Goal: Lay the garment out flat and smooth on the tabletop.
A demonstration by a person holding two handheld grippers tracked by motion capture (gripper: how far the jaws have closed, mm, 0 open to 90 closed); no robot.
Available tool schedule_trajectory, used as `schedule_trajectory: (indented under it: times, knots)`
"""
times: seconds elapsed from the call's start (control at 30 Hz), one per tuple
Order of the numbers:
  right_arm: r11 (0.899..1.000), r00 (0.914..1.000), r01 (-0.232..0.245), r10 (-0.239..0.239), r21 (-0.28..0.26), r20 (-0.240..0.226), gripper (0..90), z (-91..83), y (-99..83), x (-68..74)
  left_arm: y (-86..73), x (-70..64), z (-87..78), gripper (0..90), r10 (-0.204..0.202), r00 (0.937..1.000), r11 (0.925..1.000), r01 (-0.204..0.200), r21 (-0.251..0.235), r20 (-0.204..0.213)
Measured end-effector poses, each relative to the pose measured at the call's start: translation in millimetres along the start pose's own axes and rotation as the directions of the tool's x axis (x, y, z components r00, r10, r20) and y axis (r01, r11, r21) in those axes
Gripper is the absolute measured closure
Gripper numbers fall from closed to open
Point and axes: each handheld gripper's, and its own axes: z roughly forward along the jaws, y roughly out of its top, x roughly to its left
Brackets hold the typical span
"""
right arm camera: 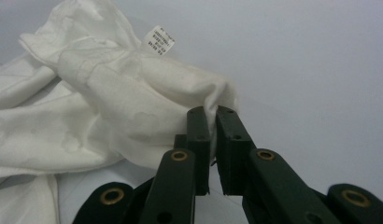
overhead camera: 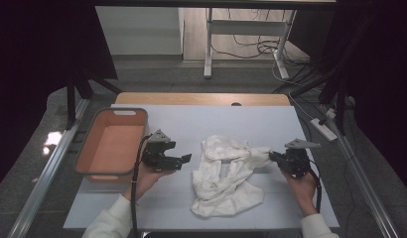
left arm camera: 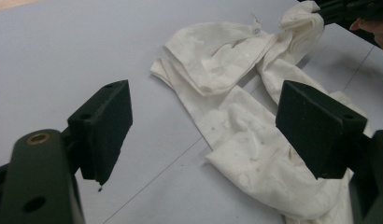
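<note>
A crumpled white garment [overhead camera: 225, 173] lies on the pale sheet [overhead camera: 271, 124] covering the table, right of the orange bin [overhead camera: 111, 144]. The right gripper [right arm camera: 212, 112] has its jaws pressed together on a fold at the garment's right edge, pinching the fabric. A small white care label [right arm camera: 160, 39] is sewn near that fold; its print is too fine to read. The left gripper [left arm camera: 203, 121] hovers just left of the garment, jaws spread wide, touching nothing

White garment [overhead camera: 225, 176], crumpled and partly spread, lying mid-desk [overhead camera: 271, 124]; small label [right arm camera: 160, 39] showing near one bunched corner, that corner lifted slightly toward the right.
</note>
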Motion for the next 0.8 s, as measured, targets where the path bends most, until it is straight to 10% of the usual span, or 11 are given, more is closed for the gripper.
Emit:
schedule_trajectory:
  times: [0.17, 0.33, 0.8]
  knots:
    - [1.0, 1.0, 0.004, -0.004, -0.005, -0.003, 82.4, 0.1, 0.2, 1.0, 0.3, -0.1, -0.5, 19.4, -0.002, 1.0, 1.0, 0.002, -0.003, -0.003]
    - [0.999, 0.9996, 0.023, -0.022, -0.035, 0.015, 50.8, -5.0, 6.9, 4.9, 0.3, 0.5, -0.4, 19.4, -0.003, 1.0, 1.0, 0.003, -0.004, -0.003]
    - [0.99, 0.9815, 0.049, -0.072, -0.13, -0.177, 39.0, -7.2, 28.6, 39.8, 1.7, 2.3, -2.4, 19.5, -0.008, 0.9999, 0.9999, 0.008, -0.014, -0.007]
